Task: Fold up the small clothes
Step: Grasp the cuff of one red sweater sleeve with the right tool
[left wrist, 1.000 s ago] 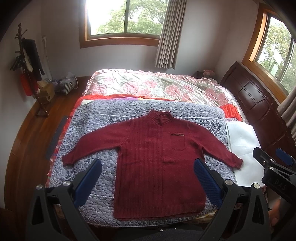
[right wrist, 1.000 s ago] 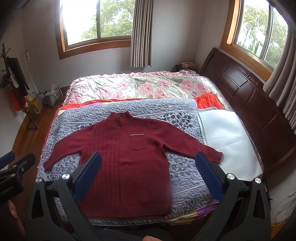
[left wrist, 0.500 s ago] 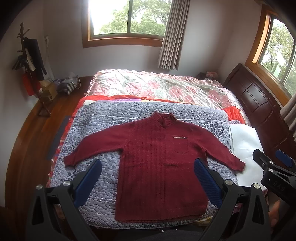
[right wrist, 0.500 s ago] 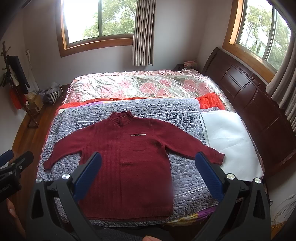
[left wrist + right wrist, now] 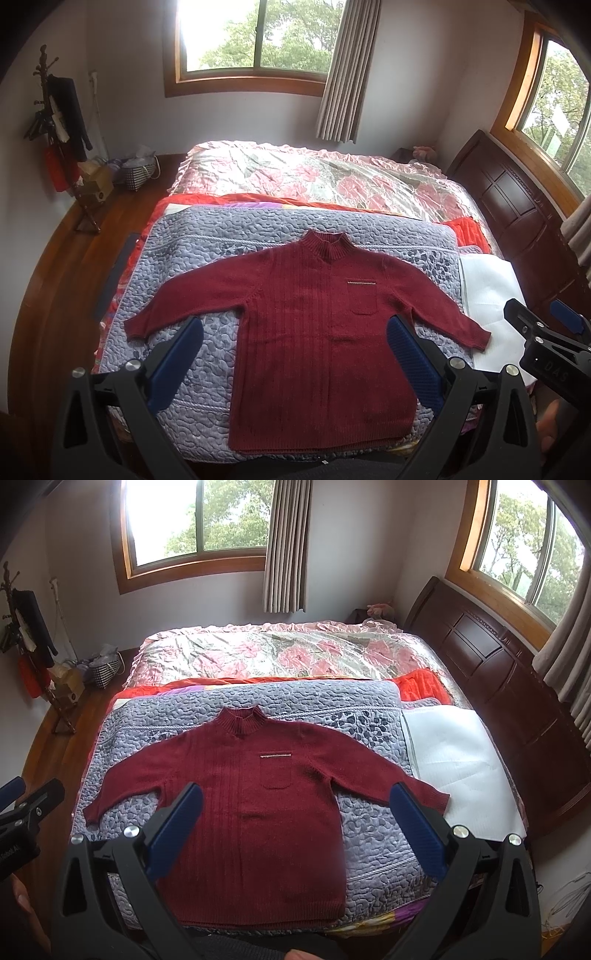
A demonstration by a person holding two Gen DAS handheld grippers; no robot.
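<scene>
A dark red sweater (image 5: 317, 332) lies flat and face up on a grey-lilac quilt (image 5: 207, 254) spread over the near part of the bed. Its collar points toward the far window, its hem sits close to the near edge of the quilt, and both sleeves are stretched out to the sides, angled slightly down. A small chest pocket (image 5: 276, 771) with a pale strip along its top shows on the front.

The left gripper (image 5: 294, 354) hangs above the near end of the bed with its two blue-padded fingers (image 5: 176, 360) spread wide apart, holding nothing; the sweater's body shows in the gap between them. The right gripper (image 5: 295, 830) is held the same way, its blue fingers (image 5: 413, 830) well apart and empty, hovering over the lower half of the sweater. Neither tool touches the cloth. Each gripper shows at the edge of the other's view, so they sit side by side.

Beside the quilt, toward the dark wooden headboard (image 5: 491, 664), lies a white sheet (image 5: 454, 768), and the sweater's cuff on that side ends just at its edge. Beyond the quilt a pink flowered bedspread (image 5: 314, 181) covers the rest of the bed. A coat stand (image 5: 59, 140) with hanging clothes stands in the far corner; what sits in the basket near it I can't make out.
</scene>
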